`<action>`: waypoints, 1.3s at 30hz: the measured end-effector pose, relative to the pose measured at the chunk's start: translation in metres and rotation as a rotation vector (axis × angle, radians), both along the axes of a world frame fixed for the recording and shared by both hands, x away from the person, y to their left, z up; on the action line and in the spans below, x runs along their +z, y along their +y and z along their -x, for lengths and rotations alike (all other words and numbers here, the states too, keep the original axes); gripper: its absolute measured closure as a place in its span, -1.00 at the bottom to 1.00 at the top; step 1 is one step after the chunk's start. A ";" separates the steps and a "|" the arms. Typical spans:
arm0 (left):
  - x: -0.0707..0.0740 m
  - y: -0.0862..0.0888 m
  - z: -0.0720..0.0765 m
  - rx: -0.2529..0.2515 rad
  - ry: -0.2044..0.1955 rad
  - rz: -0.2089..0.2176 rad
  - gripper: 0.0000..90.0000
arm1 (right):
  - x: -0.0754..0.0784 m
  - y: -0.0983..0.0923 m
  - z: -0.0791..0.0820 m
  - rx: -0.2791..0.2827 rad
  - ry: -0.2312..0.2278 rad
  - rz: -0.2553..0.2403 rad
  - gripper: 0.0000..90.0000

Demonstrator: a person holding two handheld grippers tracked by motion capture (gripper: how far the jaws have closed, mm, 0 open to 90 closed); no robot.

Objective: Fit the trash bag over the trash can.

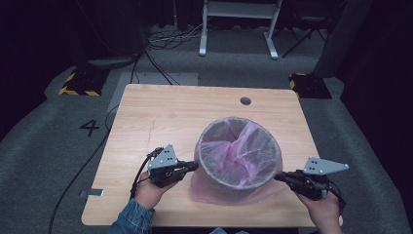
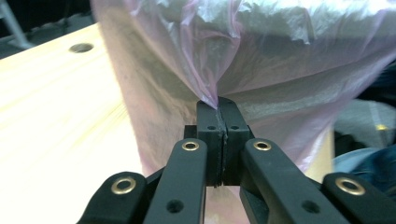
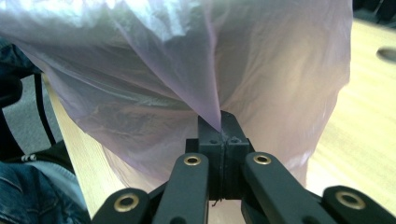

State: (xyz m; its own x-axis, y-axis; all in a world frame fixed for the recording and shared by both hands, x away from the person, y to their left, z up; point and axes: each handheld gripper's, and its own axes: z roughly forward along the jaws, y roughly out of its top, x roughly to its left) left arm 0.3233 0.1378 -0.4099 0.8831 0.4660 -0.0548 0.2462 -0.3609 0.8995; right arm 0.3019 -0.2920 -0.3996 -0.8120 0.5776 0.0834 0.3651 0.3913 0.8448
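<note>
A round grey bin (image 1: 207, 168) stands on the wooden table (image 1: 160, 112), lined with a thin pink plastic bag (image 1: 238, 146) whose skirt hangs down over the bin's outside. My left gripper (image 1: 195, 165) is at the bin's left side, shut on a fold of the pink bag (image 2: 210, 88); the film runs pinched between the pads (image 2: 208, 130). My right gripper (image 1: 277, 178) is at the bin's right side, likewise shut on a pinch of the pink bag (image 3: 212, 109). Each gripper is held level by a hand coming in from the near edge.
A round cable hole (image 1: 245, 101) is in the table's far right part. The table's near edge (image 1: 195, 225) lies just under my hands. A cable (image 1: 83, 165) trails over the left edge onto the grey floor. A white desk frame (image 1: 238, 29) stands behind.
</note>
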 end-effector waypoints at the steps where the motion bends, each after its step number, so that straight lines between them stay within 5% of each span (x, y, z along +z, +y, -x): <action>1: -0.002 0.000 -0.001 0.011 0.005 -0.011 0.99 | -0.005 0.000 -0.003 0.000 0.016 0.015 1.00; 13: -0.035 -0.013 -0.019 0.038 0.093 -0.171 0.98 | -0.069 0.007 -0.026 -0.006 0.207 0.216 1.00; 19: -0.048 -0.016 -0.014 0.069 0.085 -0.332 0.98 | -0.083 0.000 -0.015 0.000 0.253 0.266 1.00; 23: -0.048 0.000 -0.013 0.054 0.120 -0.259 0.93 | -0.080 -0.017 -0.012 -0.015 0.282 0.226 0.95; 27: -0.031 0.008 -0.006 -0.010 0.092 -0.129 0.16 | -0.060 -0.025 -0.004 -0.009 0.175 0.117 -0.24; 30: -0.017 0.007 -0.007 -0.034 0.057 -0.053 -0.10 | -0.037 -0.020 0.002 0.065 0.063 0.022 -0.47; 32: -0.010 0.002 -0.010 -0.040 0.040 -0.060 -0.15 | -0.023 -0.009 0.005 0.104 0.016 -0.011 -0.55; 34: -0.007 -0.004 -0.012 -0.039 0.027 -0.070 -0.15 | -0.013 0.004 0.007 0.137 -0.016 0.005 -0.38; 35: -0.006 -0.007 -0.013 -0.046 0.022 -0.074 -0.11 | -0.011 0.010 0.008 0.145 -0.031 0.027 -0.14; 39: -0.009 -0.008 -0.013 -0.067 -0.010 -0.064 0.64 | -0.014 0.014 0.000 0.114 0.033 0.080 0.85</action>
